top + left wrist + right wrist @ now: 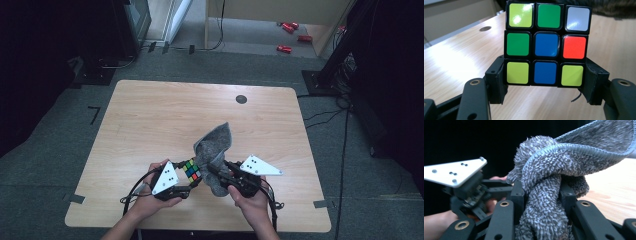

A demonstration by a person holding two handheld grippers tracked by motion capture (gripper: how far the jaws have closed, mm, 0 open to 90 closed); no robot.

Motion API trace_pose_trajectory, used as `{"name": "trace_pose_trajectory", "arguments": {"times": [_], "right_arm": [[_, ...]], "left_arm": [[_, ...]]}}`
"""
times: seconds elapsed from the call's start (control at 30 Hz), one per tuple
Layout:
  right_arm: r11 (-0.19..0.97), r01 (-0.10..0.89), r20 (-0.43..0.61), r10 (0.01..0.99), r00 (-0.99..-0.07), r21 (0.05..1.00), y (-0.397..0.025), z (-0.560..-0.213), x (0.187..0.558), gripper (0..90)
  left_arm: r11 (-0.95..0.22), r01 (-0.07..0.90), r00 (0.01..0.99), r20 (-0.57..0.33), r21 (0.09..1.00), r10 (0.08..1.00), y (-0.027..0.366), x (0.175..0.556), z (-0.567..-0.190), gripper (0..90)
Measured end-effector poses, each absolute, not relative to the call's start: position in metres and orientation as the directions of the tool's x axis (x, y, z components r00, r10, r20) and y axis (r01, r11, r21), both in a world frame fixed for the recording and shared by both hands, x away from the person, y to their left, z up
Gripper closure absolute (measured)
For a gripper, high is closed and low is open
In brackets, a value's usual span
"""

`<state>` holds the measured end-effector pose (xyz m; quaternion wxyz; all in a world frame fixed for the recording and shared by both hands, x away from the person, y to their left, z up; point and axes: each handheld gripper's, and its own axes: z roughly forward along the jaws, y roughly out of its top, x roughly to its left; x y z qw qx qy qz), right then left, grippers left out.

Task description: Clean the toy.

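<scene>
Low in the centre of the high view, a puzzle cube (191, 170) is clamped by its bottom row between the jaws of the left gripper (192, 184), raised above the wooden table (150, 115). Immediately to its right, a bunched grey cloth (214, 150) is pinched in the right gripper (212, 172), whose jaws are closed narrowly around the folds. Cloth and cube are seen just beside each other.

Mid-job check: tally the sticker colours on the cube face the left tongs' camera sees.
On the cube held in the left tongs:
Yellow-green: 3
Green: 2
Blue: 2
White: 1
Orange-red: 1
Total: 9 stickers
</scene>
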<state>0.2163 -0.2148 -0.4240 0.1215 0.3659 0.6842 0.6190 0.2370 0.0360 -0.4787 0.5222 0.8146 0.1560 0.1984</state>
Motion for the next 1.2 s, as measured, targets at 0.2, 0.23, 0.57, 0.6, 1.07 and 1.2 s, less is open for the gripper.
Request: {"name": "trace_pose_trajectory", "arguments": {"times": [0.2, 0.23, 0.57, 0.6, 1.07, 1.2], "right_arm": [[-0.023, 0.393, 0.298, 0.694, -0.655, 0.919, -0.217, -0.437, 0.223, 65.8], [-0.004, 0.393, 0.271, 0.731, -0.627, 0.920, -0.220, -0.440, 0.226, 65.8], [0.063, 0.329, 0.213, 0.645, -0.734, 0.942, -0.198, -0.424, 0.210, 64.3], [0.060, 0.324, 0.211, 0.646, -0.734, 0.944, -0.198, -0.424, 0.210, 64.2], [0.090, 0.341, 0.163, 0.747, -0.645, 0.936, -0.208, -0.432, 0.217, 63.6], [0.236, 0.256, 0.001, 0.734, -0.679, 0.937, -0.180, -0.431, 0.203, 61.7]], "left_arm": [[-0.381, 0.027, 0.874, 0.163, 0.924, 0.457, 0.038, 0.233, -0.474, 34.3], [-0.366, 0.033, 0.875, 0.150, 0.930, 0.460, 0.040, 0.234, -0.472, 34.4], [-0.388, 0.045, 0.884, 0.144, 0.921, 0.444, 0.032, 0.232, -0.474, 34.4], [-0.386, 0.042, 0.883, 0.147, 0.922, 0.446, 0.032, 0.231, -0.473, 34.4], [-0.428, 0.043, 0.854, 0.189, 0.903, 0.485, 0.028, 0.231, -0.477, 34.4], [-0.451, 0.060, 0.848, 0.192, 0.890, 0.493, 0.024, 0.229, -0.475, 34.4]]}}
